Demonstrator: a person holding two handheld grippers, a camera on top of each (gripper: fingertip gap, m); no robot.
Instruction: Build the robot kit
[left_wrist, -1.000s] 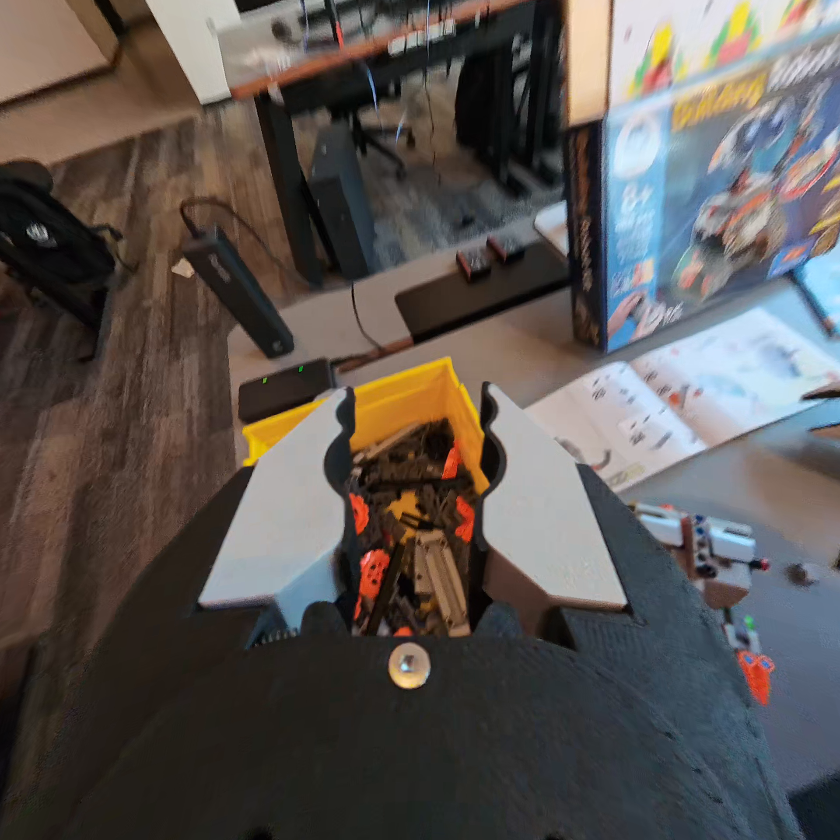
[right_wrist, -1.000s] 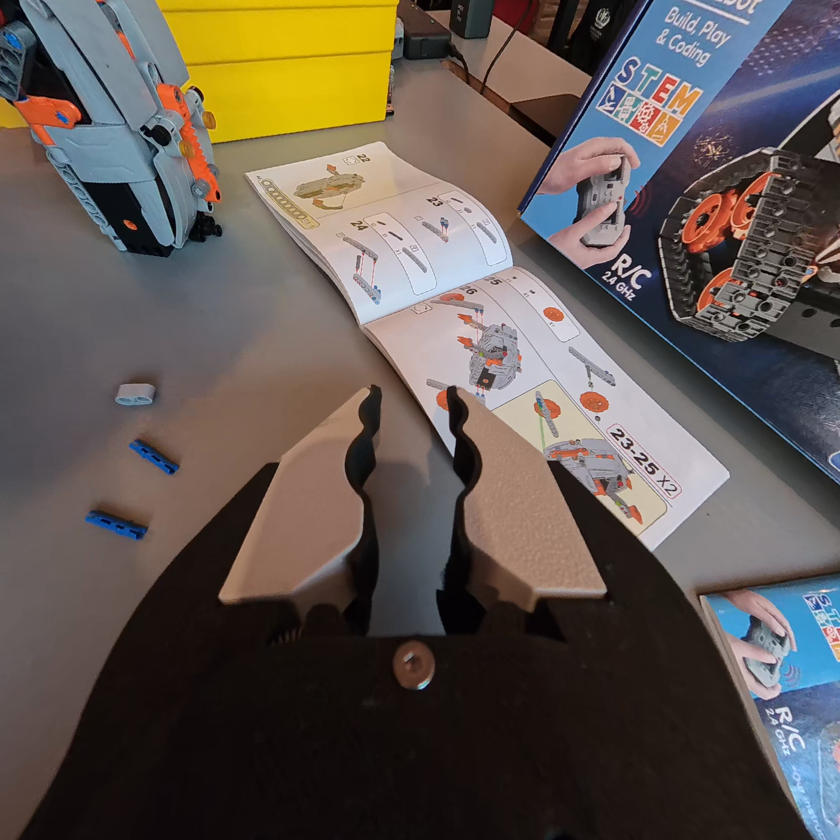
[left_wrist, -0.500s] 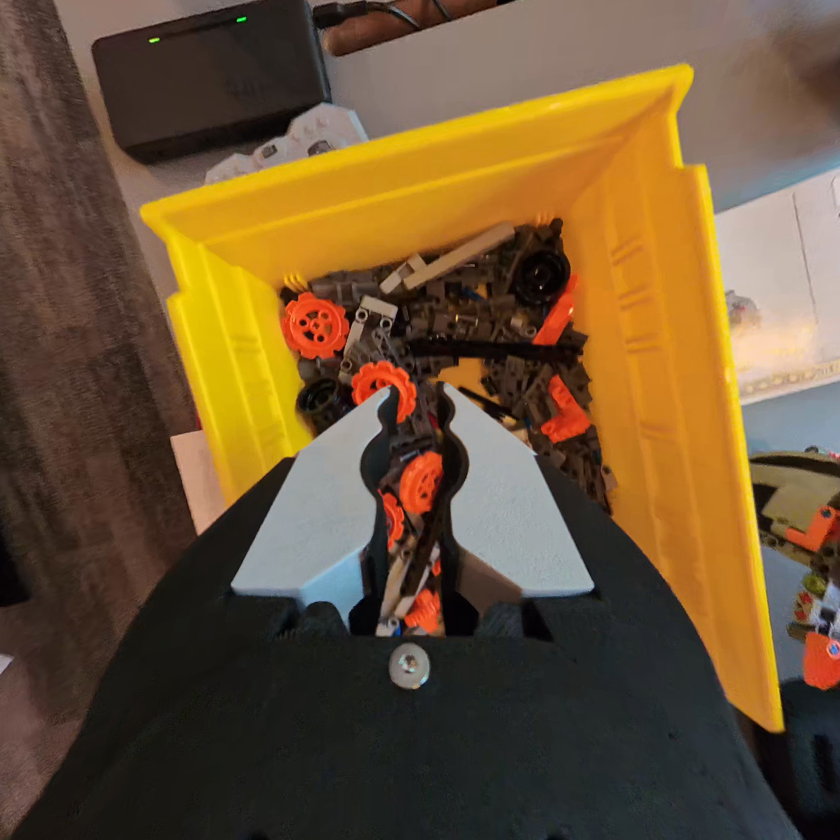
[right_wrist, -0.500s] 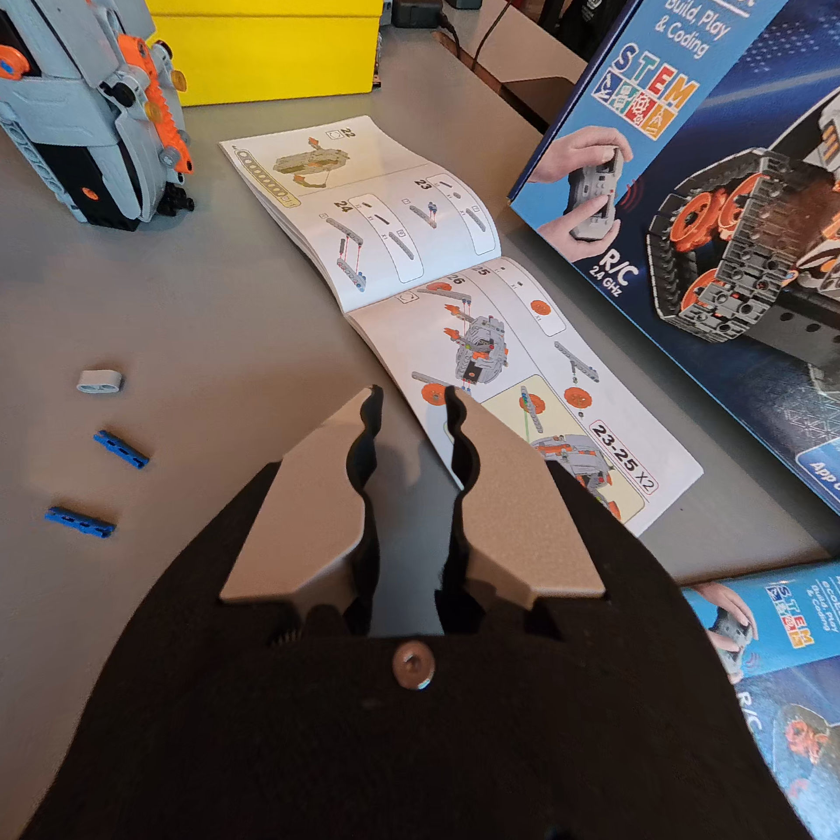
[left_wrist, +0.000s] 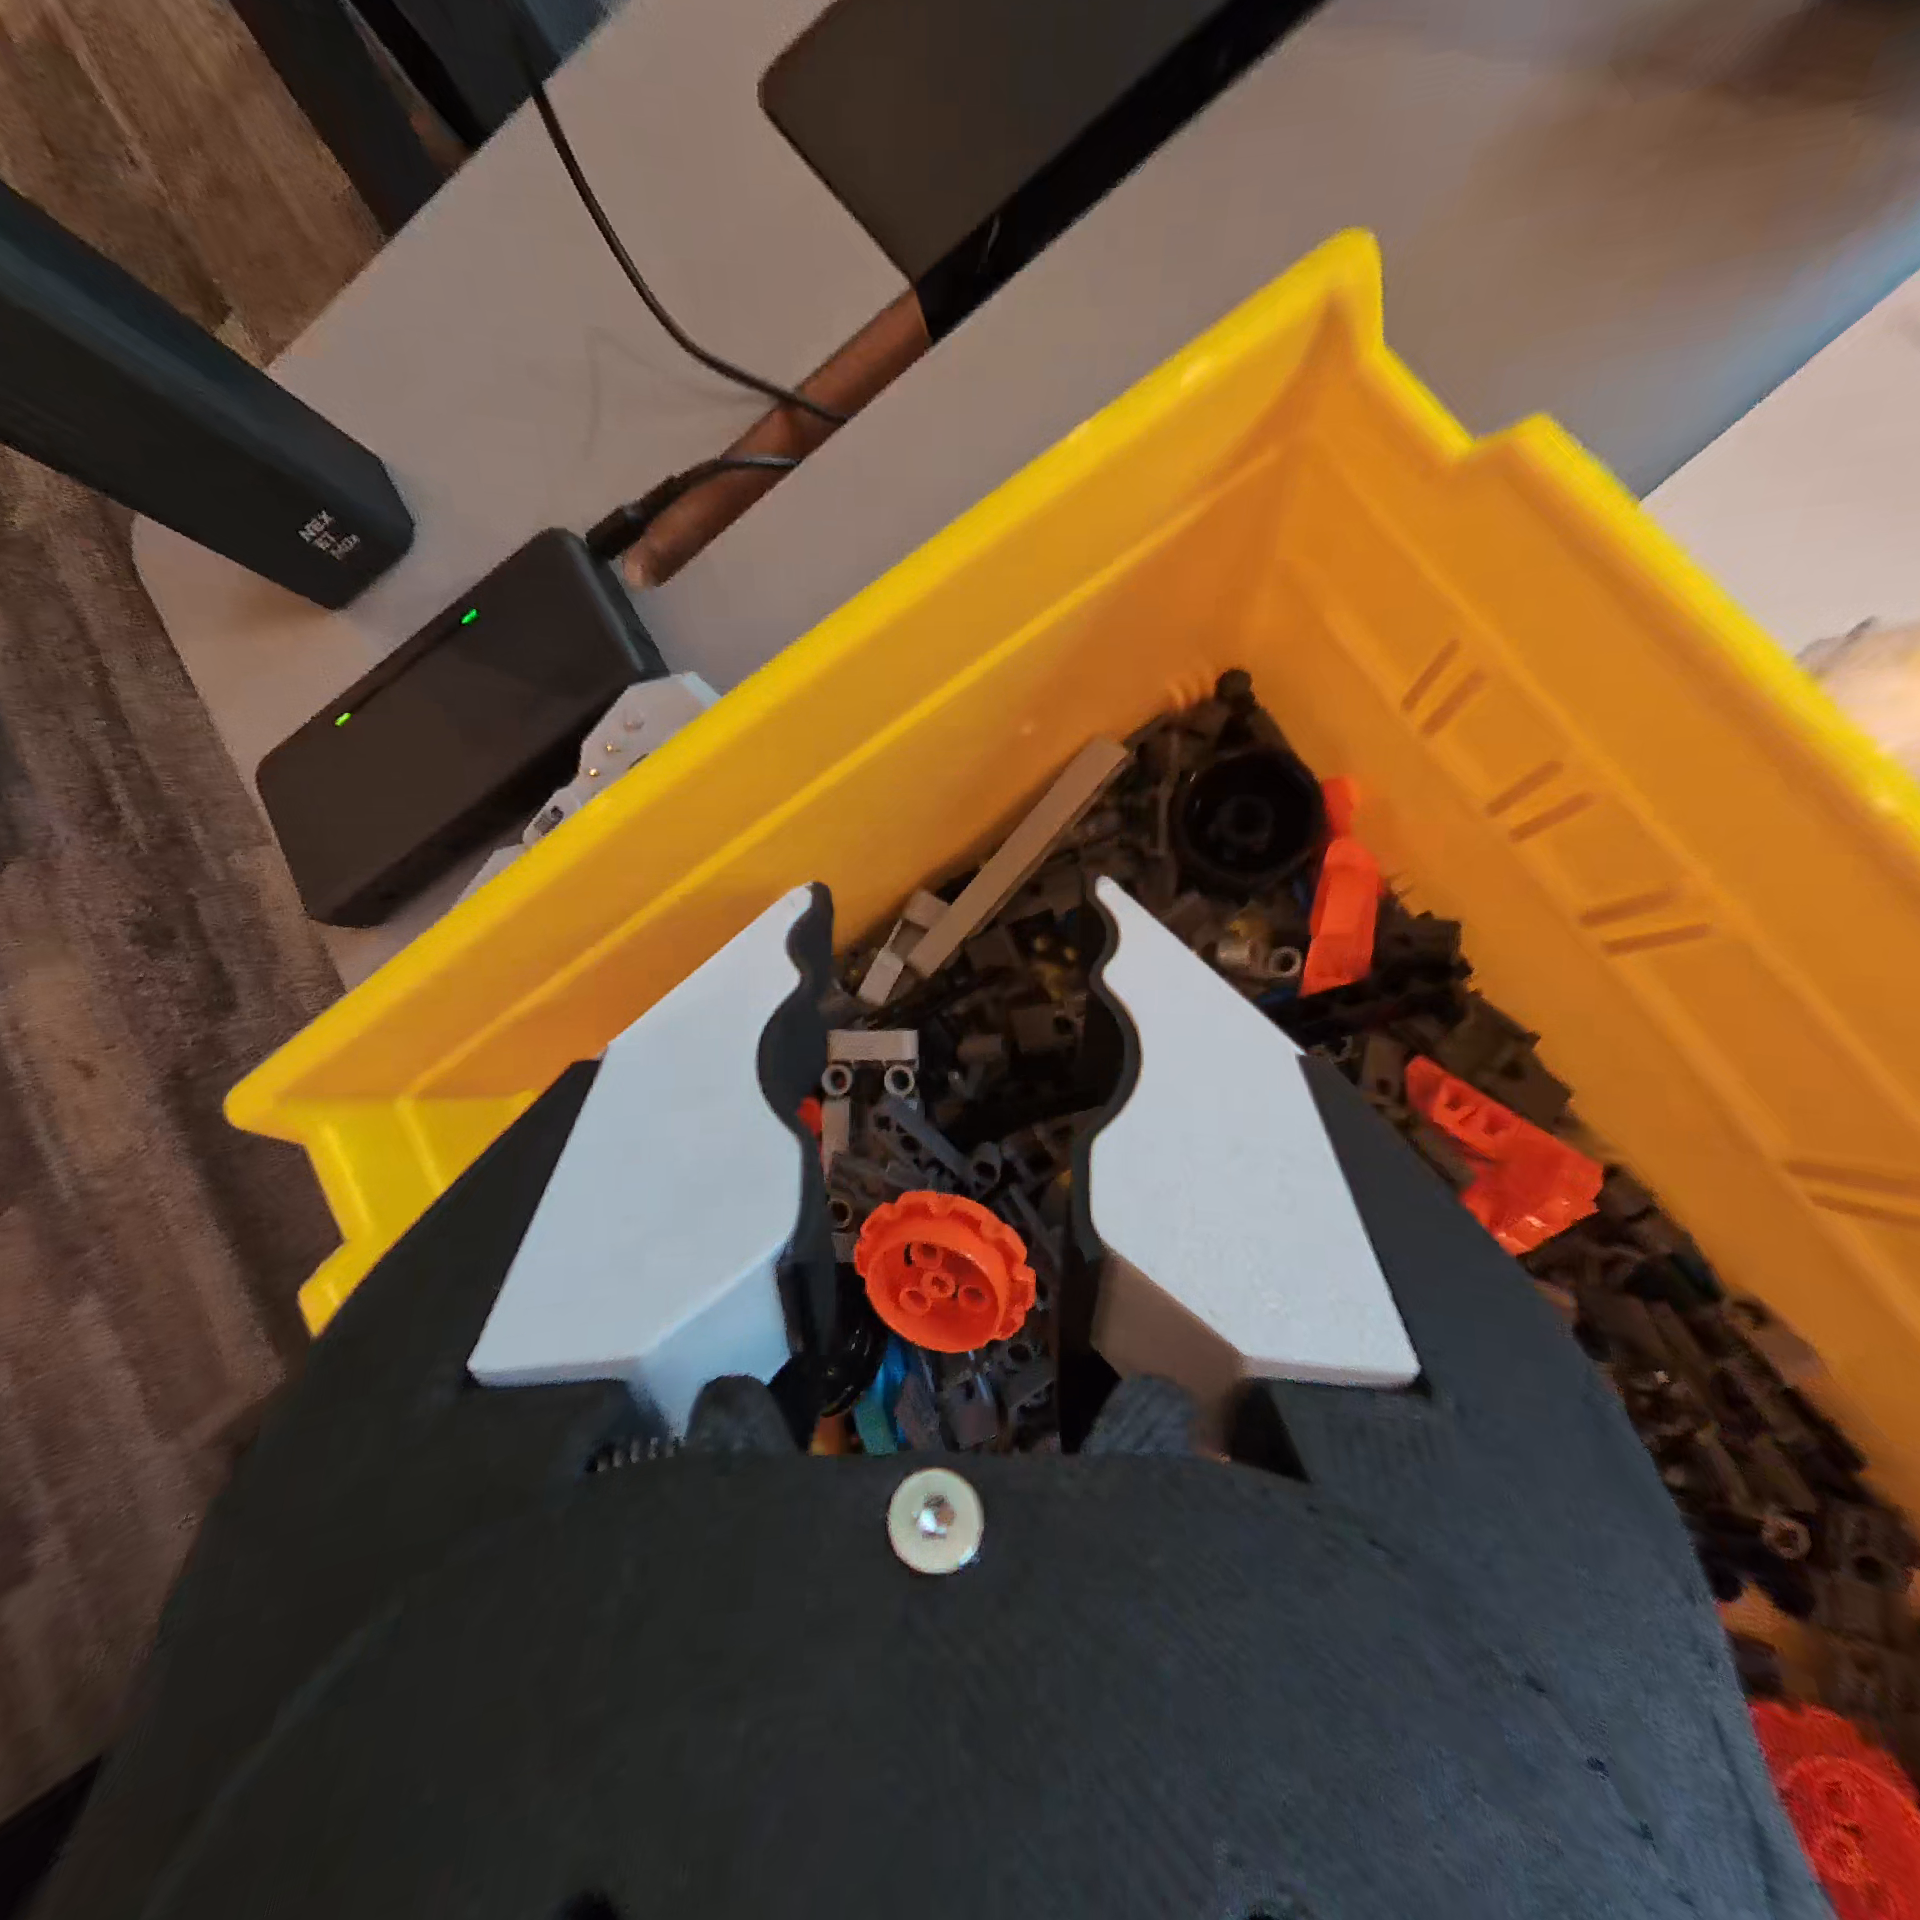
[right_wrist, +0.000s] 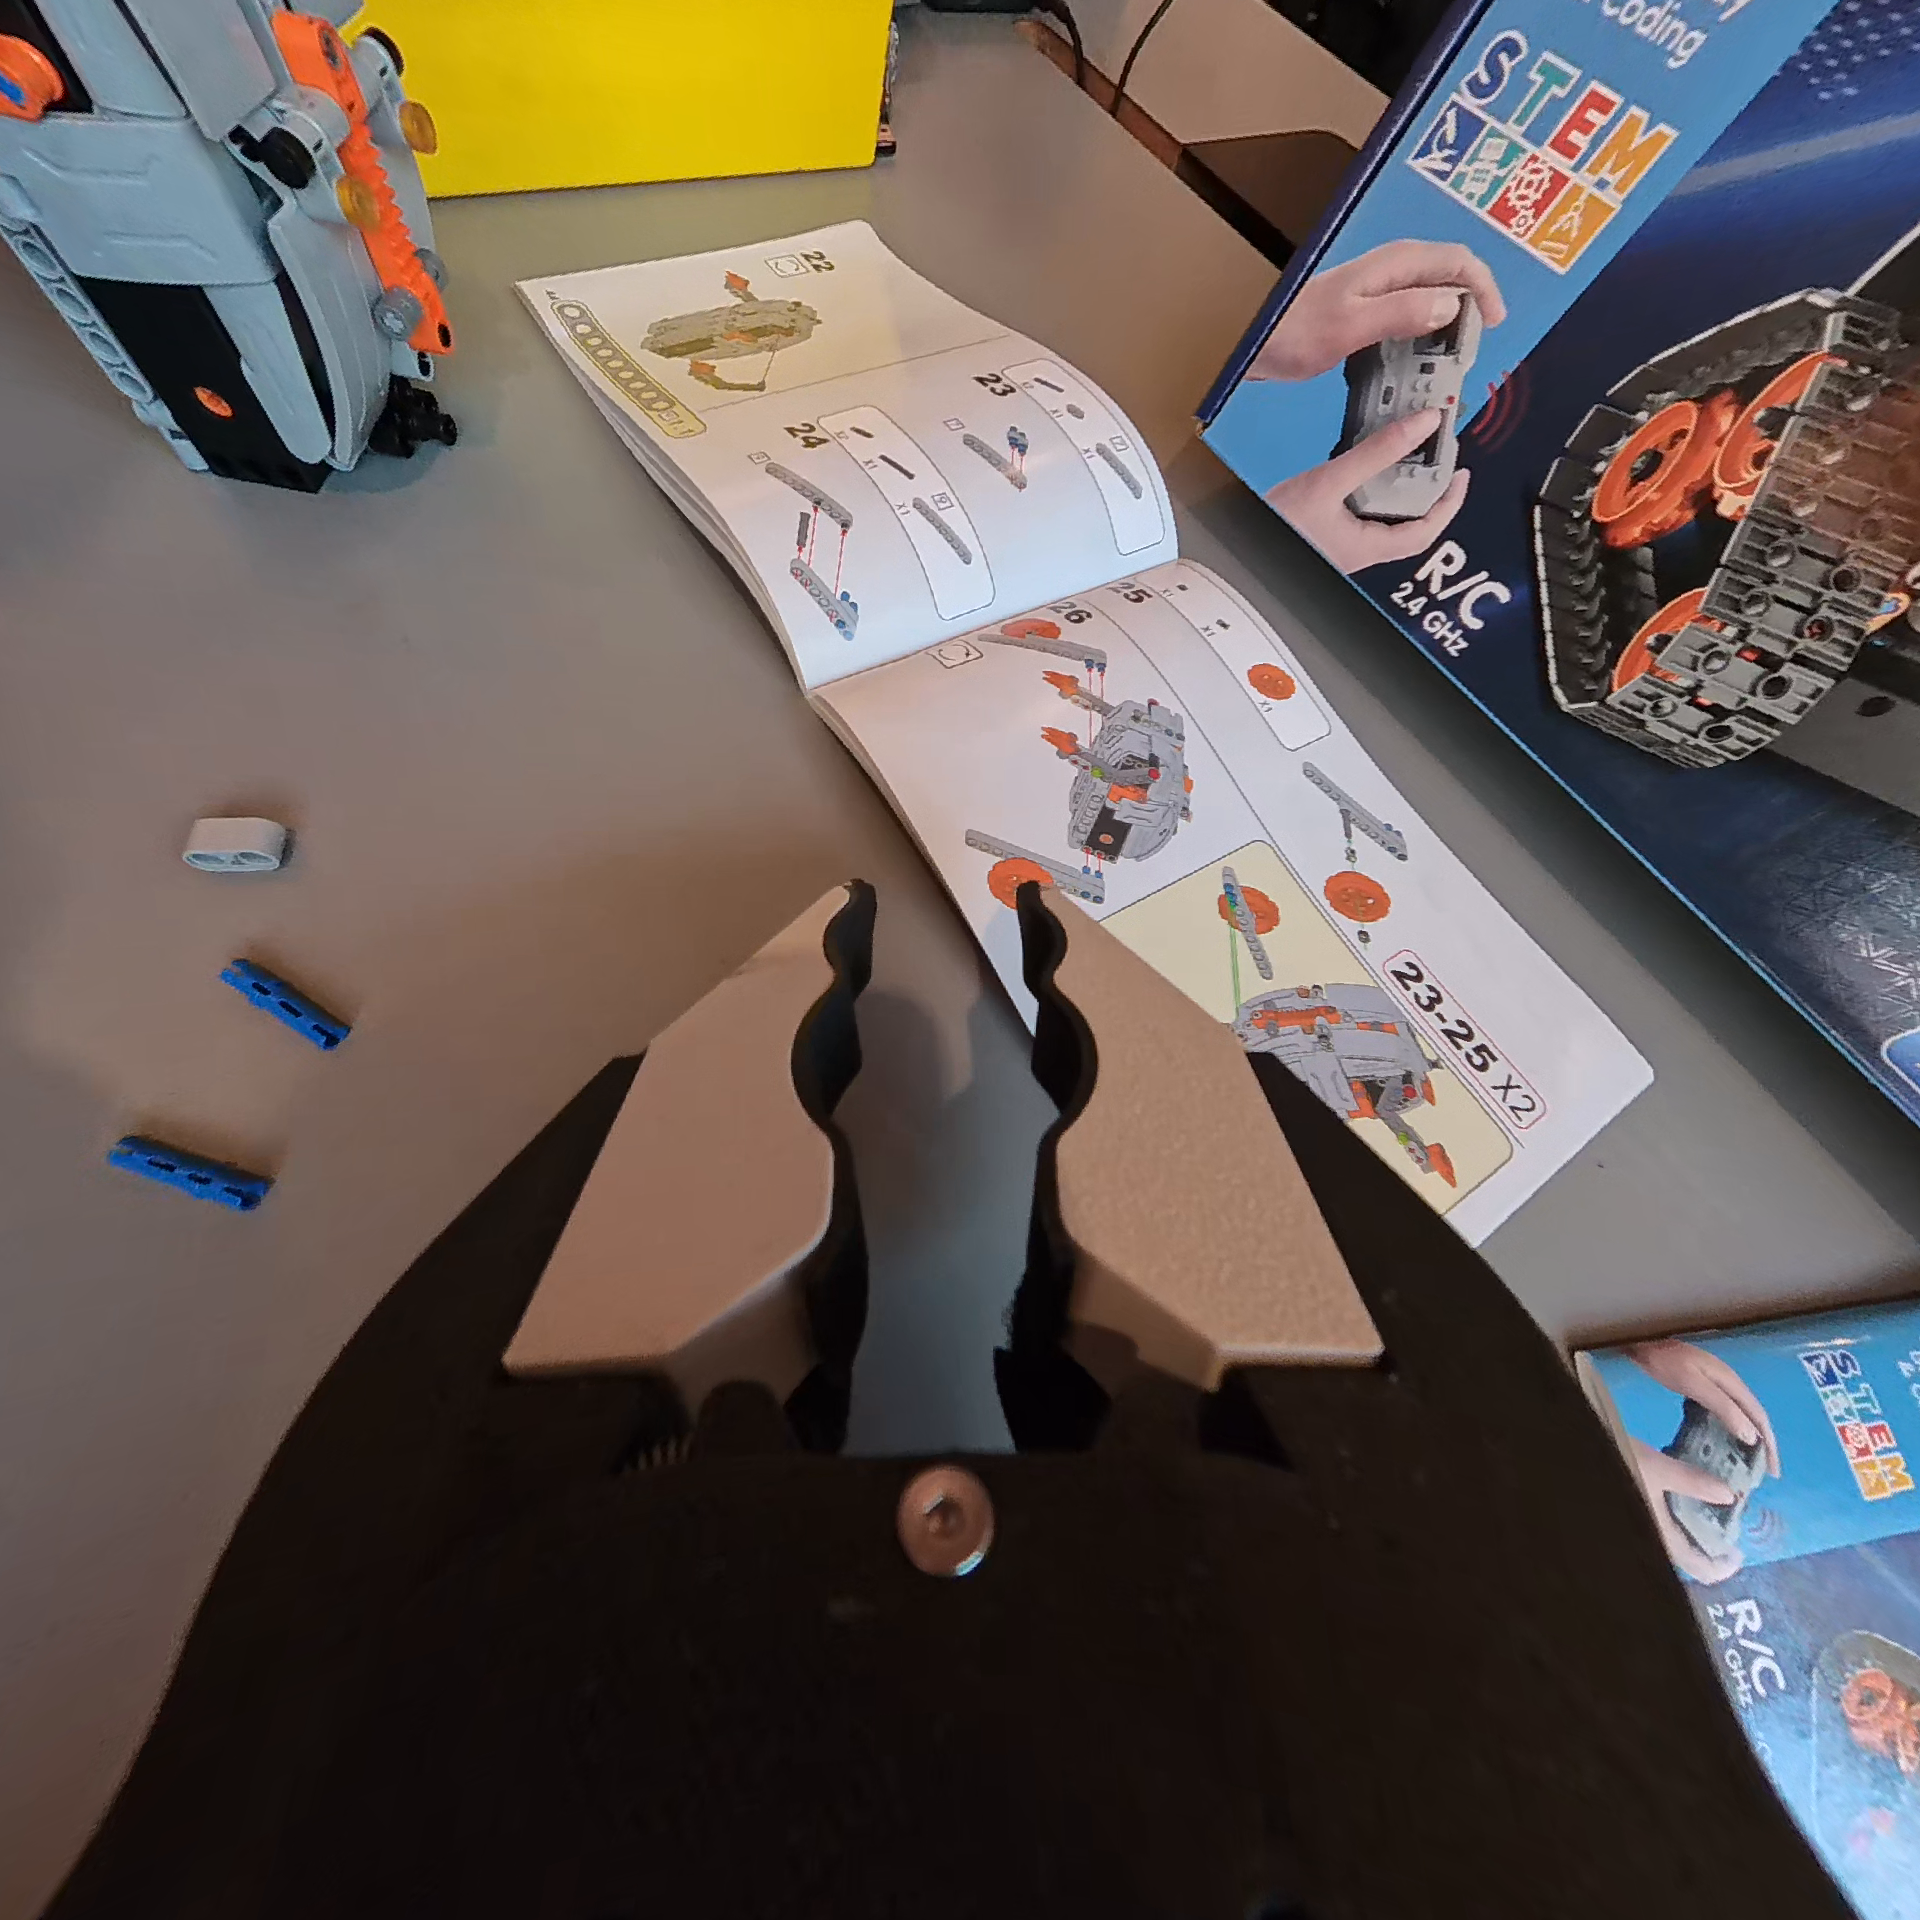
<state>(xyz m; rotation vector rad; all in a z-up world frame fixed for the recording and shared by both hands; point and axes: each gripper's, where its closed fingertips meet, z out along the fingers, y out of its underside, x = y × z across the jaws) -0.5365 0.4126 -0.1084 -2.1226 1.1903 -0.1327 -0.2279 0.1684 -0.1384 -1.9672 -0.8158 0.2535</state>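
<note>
My left gripper (left_wrist: 961, 899) hangs over the yellow bin (left_wrist: 1039, 623), jaws apart and gripping nothing; an orange wheel hub (left_wrist: 943, 1272) sits low in the gap between them, on top of a heap of dark small parts (left_wrist: 1039, 1060); I can't tell whether the jaws touch the heap. A grey beam (left_wrist: 1023, 847) lies just past the tips, a black tyre (left_wrist: 1242, 810) toward the bin's far corner, an orange piece (left_wrist: 1340, 914) right of it; a black box with green lights (left_wrist: 447, 727) sits left of the bin on the desk (left_wrist: 1351, 260).

My right gripper (right_wrist: 940, 904) hovers above the desk, jaws apart, empty; tips at the near edge of the open instruction booklet (right_wrist: 935, 499). A grey link (right_wrist: 239, 842) and two blue pins (right_wrist: 286, 1003) (right_wrist: 192, 1174) lie well left; the partly built model (right_wrist: 229, 239) stands upper left; the printed box (right_wrist: 1662, 416) is upper right.

Risks as I judge them: the hub lies loose on a jumble, so closing off-centre could kick it sideways or bury it; the jaws could snag neighbouring bits; the left finger is close to the bin wall and could catch it; the left view is a bit blurred, so depth is hard to read; the right tips could scuff a page.
</note>
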